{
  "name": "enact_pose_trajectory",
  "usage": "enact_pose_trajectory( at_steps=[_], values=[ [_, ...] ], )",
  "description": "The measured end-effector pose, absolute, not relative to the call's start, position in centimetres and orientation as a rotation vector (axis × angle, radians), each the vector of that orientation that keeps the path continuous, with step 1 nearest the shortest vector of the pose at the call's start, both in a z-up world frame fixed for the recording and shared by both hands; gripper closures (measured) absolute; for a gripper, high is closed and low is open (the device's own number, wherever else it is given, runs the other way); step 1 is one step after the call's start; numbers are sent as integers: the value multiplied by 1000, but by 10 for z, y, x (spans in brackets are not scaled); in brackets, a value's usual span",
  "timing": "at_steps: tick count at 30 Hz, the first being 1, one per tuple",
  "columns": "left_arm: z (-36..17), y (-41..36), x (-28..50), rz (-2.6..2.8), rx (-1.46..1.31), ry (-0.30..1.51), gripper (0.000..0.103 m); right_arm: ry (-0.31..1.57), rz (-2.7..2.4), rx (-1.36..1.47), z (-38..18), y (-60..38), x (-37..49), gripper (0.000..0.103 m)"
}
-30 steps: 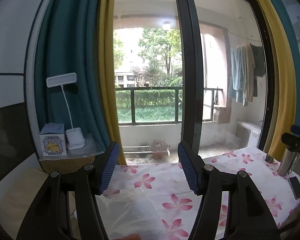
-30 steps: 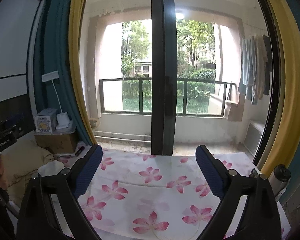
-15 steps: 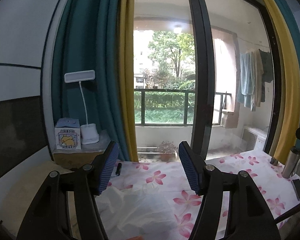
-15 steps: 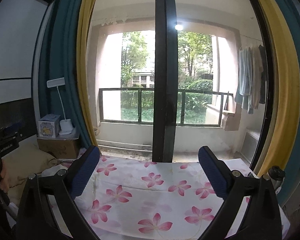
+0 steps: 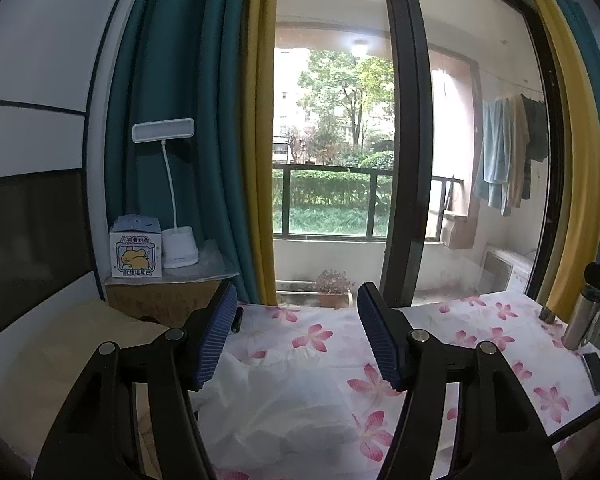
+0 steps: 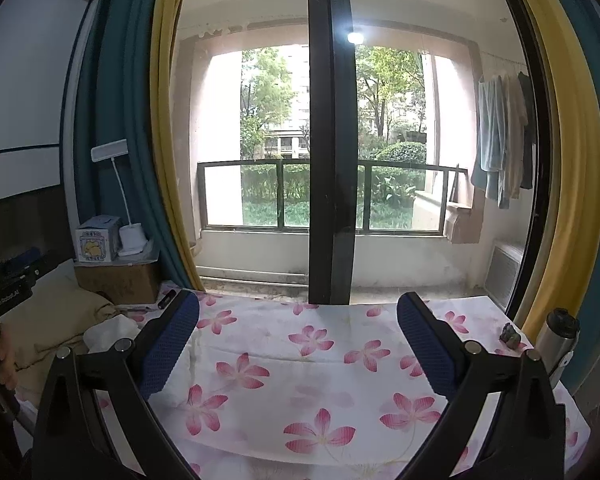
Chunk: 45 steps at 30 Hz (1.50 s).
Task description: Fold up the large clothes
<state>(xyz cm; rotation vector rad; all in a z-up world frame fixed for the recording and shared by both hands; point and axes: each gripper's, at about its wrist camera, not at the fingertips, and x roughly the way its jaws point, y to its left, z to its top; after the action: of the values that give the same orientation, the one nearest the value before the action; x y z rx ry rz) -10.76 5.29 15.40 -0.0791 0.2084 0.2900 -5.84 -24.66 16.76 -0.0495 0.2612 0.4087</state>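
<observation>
Both the left tongs (image 5: 296, 334) and right tongs (image 6: 298, 344) have swung slightly left, wide and empty, above the crumpled white garment (image 5: 276, 404) on the tabletop (image 6: 340, 360).

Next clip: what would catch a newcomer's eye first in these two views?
Probably the flower-print sheet spread across the foreground, with a crumpled white garment lying on it below the left gripper. Behind it, the tall balcony window framed by yellow and teal curtains dominates. Both the left gripper and the right gripper hold nothing, jaws open.
</observation>
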Motion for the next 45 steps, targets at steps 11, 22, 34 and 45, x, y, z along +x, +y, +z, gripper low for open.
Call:
enact_pose_trajectory(
  at_steps=[11, 22, 34, 45],
  values=[
    [154, 52, -107, 295, -82, 207, 37, 249, 410, -59, 170, -245, -60, 4],
    [155, 51, -105, 291, -73, 209, 37, 247, 406, -58, 169, -248, -58, 4],
    [155, 52, -106, 300, -70, 216, 37, 252, 405, -58, 169, -249, -56, 4],
    [154, 52, -106, 301, -73, 215, 37, 254, 406, -61, 171, -248, -55, 4]
  ],
)
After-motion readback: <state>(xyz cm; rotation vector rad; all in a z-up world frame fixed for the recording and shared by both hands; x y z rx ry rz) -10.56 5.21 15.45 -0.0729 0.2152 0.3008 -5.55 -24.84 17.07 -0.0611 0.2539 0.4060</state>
